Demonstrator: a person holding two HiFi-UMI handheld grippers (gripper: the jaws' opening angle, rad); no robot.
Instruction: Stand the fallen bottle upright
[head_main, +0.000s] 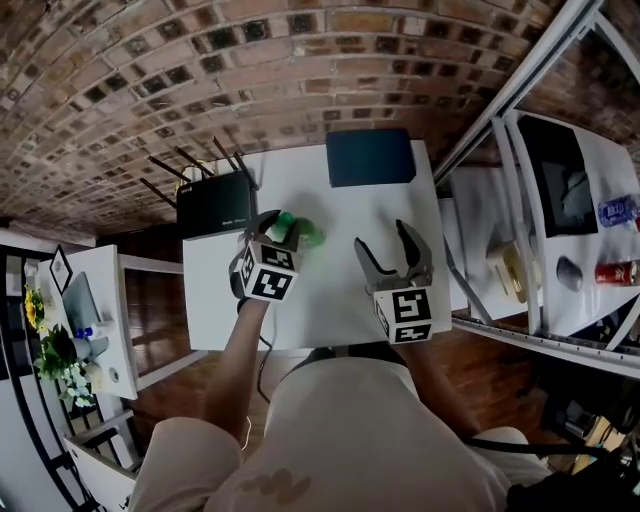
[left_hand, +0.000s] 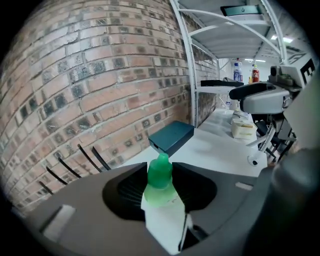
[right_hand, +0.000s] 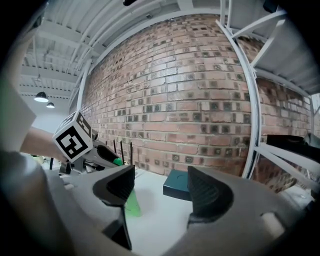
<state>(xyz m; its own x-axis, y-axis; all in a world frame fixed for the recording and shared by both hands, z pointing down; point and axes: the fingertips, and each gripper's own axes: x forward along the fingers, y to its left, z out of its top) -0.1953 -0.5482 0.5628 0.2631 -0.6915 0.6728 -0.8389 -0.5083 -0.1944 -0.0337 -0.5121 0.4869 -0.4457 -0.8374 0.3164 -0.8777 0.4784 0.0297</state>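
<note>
A green bottle (head_main: 303, 236) with a white label is clamped between the jaws of my left gripper (head_main: 275, 228), above the white table (head_main: 330, 300). In the left gripper view the bottle (left_hand: 160, 192) stands cap up between the jaws of the left gripper (left_hand: 160, 174). In the right gripper view the bottle (right_hand: 132, 206) hangs tilted from the left gripper, its base low over the table. My right gripper (head_main: 382, 236) is to the right of the bottle, and its jaws (right_hand: 161, 180) stand open with nothing between them.
A black router (head_main: 215, 203) with antennas sits at the table's back left. A dark blue box (head_main: 370, 157) lies at the back, also in the left gripper view (left_hand: 172, 137). A brick wall is behind. A white metal shelf rack (head_main: 540, 200) holding bottles stands to the right.
</note>
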